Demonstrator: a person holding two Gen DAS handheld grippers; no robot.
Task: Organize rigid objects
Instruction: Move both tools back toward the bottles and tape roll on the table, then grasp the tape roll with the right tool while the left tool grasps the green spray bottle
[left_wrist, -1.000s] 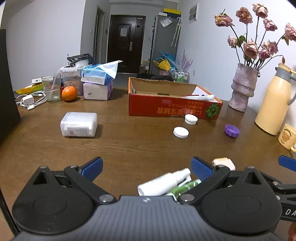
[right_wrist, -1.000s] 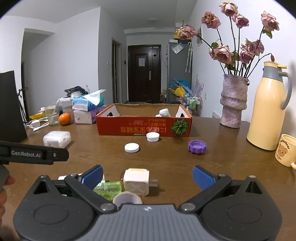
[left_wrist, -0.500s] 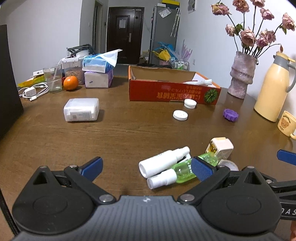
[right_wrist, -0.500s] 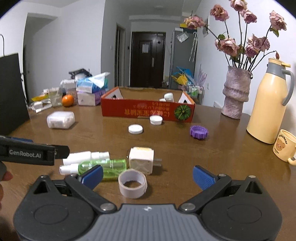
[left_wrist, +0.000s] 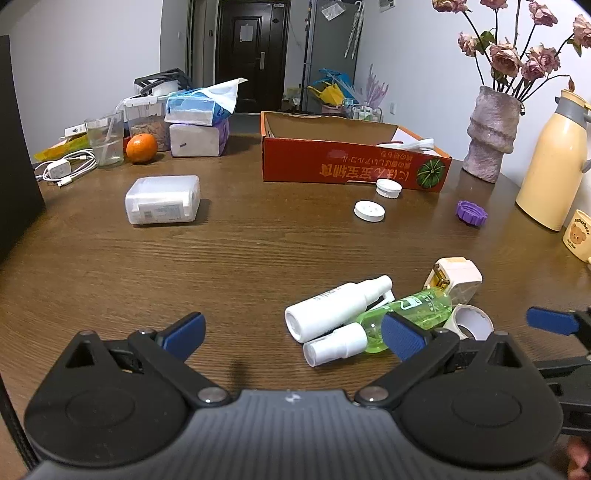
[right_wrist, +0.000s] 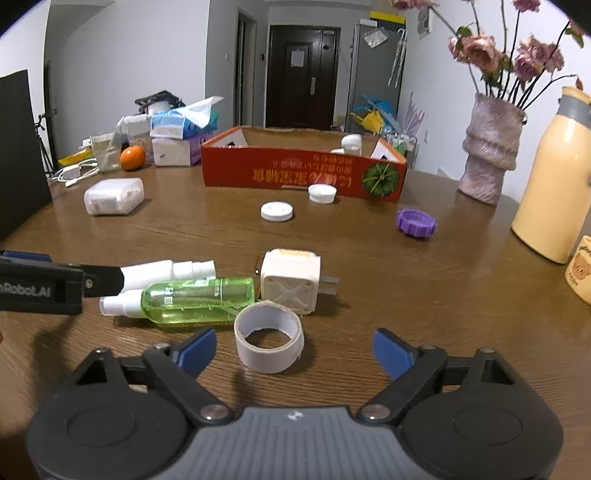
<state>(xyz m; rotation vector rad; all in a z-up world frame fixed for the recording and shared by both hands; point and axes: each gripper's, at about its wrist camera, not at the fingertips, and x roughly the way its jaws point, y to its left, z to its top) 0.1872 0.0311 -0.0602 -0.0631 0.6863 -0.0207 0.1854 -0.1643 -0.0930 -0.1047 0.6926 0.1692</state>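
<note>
Hovering level, both grippers (left_wrist: 291, 334) (right_wrist: 294, 350) spread above table (left_wrist: 258, 251).

The desk (right_wrist: 406, 280) is brown wood with a visible grain. Near the front lie a white spray bottle (left_wrist: 338, 308), a green bottle (right_wrist: 195, 301), a white plug (right_wrist: 290, 280) and a tape roll (right_wrist: 269, 341), all close together; the green bottle touches the spray bottle and the plug. Farther back are two white caps (right_wrist: 276, 211) (right_wrist: 322, 193) and a purple cap (right_wrist: 415, 222), apart from each other. Behind them stands an orange box (right_wrist: 303, 173). On the left lies a white case (left_wrist: 162, 199). In the far left corner are an orange (left_wrist: 141, 147), a glass (left_wrist: 105, 142), a cable (left_wrist: 64, 168) and tissue packs (left_wrist: 197, 127). On the right stand a vase (left_wrist: 489, 134), a yellow flask (left_wrist: 552, 162) and a mug (left_wrist: 578, 234).
</note>
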